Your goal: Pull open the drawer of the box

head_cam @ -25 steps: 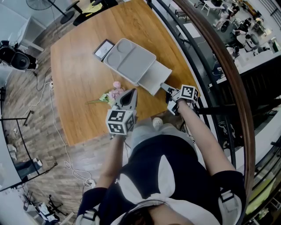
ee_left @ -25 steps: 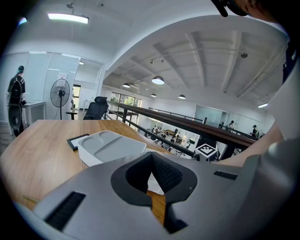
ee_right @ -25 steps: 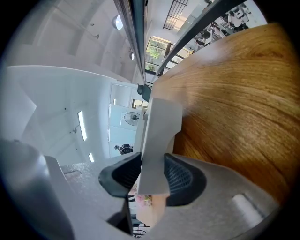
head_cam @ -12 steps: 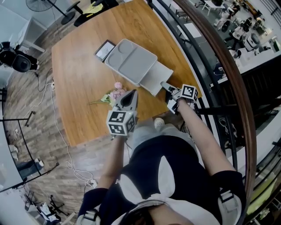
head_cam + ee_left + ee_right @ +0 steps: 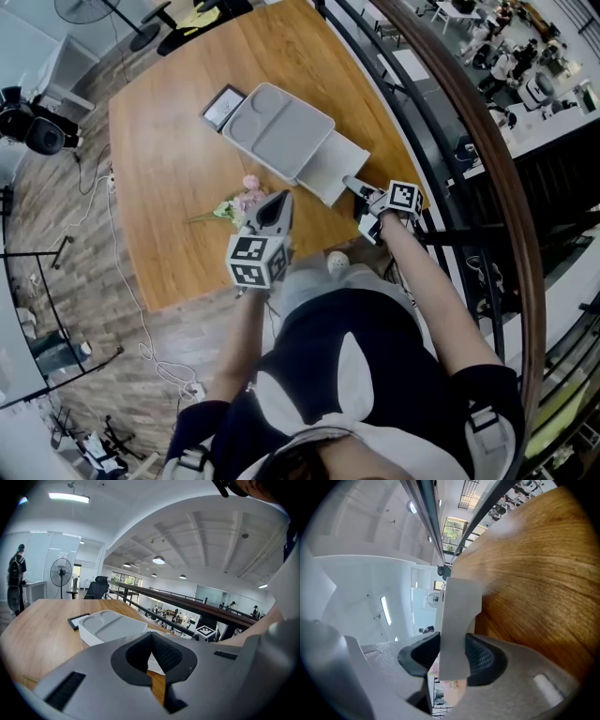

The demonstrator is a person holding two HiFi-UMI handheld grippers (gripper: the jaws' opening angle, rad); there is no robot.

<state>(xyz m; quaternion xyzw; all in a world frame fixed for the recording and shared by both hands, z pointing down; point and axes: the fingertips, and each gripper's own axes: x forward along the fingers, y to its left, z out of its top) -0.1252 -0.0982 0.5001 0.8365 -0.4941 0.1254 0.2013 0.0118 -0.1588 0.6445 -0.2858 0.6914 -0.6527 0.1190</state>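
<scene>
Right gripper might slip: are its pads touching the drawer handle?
Touching. In the right gripper view, the right gripper has both pads pressed on the handle between them; its jaws have just been closing.

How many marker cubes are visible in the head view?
2. One cube sits on the left gripper, by the table's near edge; the other cube on the right gripper, whose jaws, just closing, clamp the open drawer's front. None seems hidden.

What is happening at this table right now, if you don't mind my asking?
A person works two handheld grippers at a wooden table. The right gripper has just been closing its jaws on the handle of the drawer, which stands partly pulled out of the grey box. The left gripper hovers shut and empty near some flowers.
</scene>
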